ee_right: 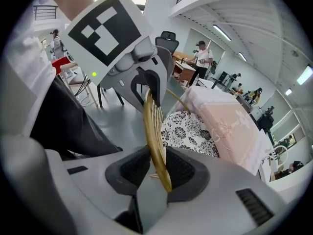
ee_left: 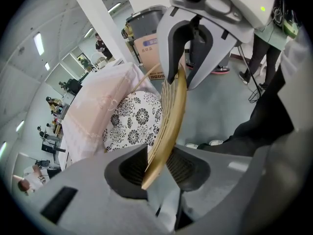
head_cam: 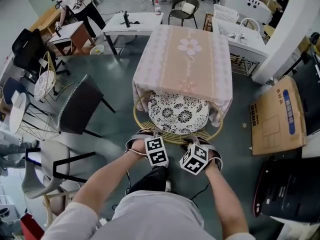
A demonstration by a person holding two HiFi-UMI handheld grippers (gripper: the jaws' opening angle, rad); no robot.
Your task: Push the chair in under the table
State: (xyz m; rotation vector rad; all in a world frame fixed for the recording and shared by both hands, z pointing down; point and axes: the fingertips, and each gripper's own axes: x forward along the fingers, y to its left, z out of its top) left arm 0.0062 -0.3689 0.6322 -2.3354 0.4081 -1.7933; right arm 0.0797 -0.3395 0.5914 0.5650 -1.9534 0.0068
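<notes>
1. The left gripper (head_cam: 143, 136) points steeply down at the left stretch of the chair's back rim (head_cam: 174, 138). In the left gripper view the gold band (ee_left: 173, 111) runs right between the pads and they're clamped on it, so it's holding the rim, not just hovering.
2. In the middle, the chair (head_cam: 150, 125) faces the pink-draped table (head_cam: 185, 54). Its flower-print cushion (head_cam: 178, 113) is partly tucked beneath the table edge, and the back sticks out toward the person. Partway in, I'd say.
3. My handling guess: it's a thin wire-and-cane frame that looks light, so it should slide fine on the smooth floor (head_cam: 120, 84). That skinny rim probably flexes though, and it could slip in the pads. Holding it on both sides of centre, like here, seems right. Push evenly or it'll swing sideways.
4. The right gripper (head_cam: 201, 143) is the same deal. Its jaws are closed on the right stretch of rim (ee_right: 154, 126), and the band fills the narrow gap.
</notes>
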